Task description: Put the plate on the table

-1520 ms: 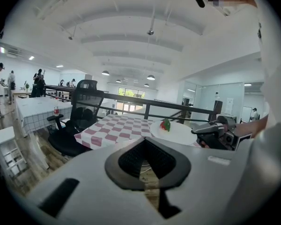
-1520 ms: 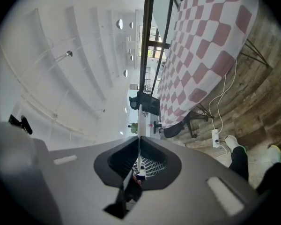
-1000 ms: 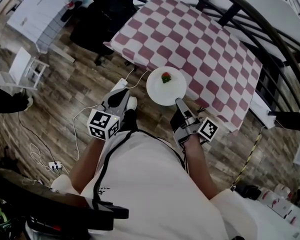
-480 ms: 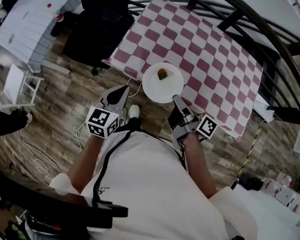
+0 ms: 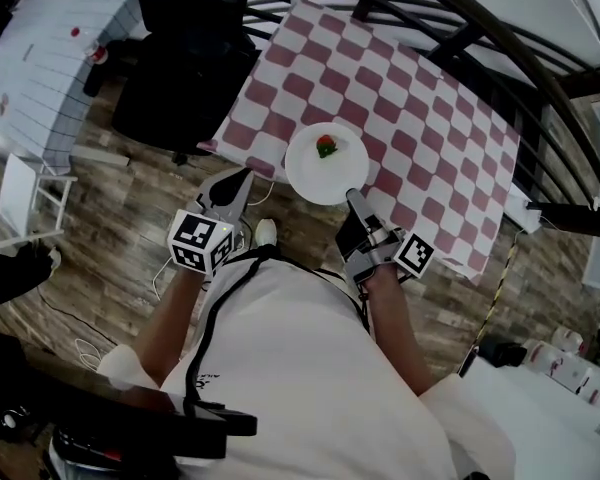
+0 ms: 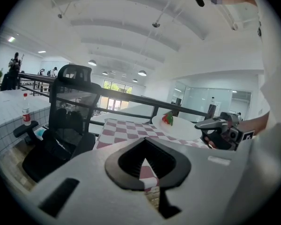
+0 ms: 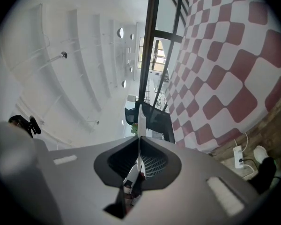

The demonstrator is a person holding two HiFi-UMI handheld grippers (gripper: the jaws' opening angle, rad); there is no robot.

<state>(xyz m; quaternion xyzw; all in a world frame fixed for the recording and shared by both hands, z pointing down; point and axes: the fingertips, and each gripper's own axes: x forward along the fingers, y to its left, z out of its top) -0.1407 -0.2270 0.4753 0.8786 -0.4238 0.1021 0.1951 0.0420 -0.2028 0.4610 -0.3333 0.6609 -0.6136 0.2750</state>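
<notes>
**Plate pinched by the rim at the near edge of the table, not yet set down**

The right gripper (image 5: 352,198) is clenching the near rim of the white plate (image 5: 327,163). In the right gripper view the rim is showing edge-on as a thin white line squeezed between the two jaws. The rest of the plate is reaching out ahead of the jaws, unsupported. A small red fruit (image 5: 326,147) is sitting on the half farthest from the jaws.

The left gripper (image 5: 242,176) is hanging empty with its jaws pressed together, off to the plate's left and apart from it. From its own view the plate is standing to its right, raised clear of the checked tablecloth (image 5: 420,98).

Judgement: the plate is hovering over the table's near edge, so the carry looks nearly finished and the set-down is the step in hand.

Notes for doing it well:
- One-sided pinch, so the far side may droop. Hold the wrist level, or the fruit may roll.
- Get the whole plate ahead of the table edge and over flat cloth, not the overhanging part.
- Lower until the base is resting flat, and only then part the jaws.
- Draw the gripper straight back along the plate's plane, so the rim is not dragged or tipped.
- The black chair (image 5: 180,58) is beyond the left gripper, well clear.
</notes>
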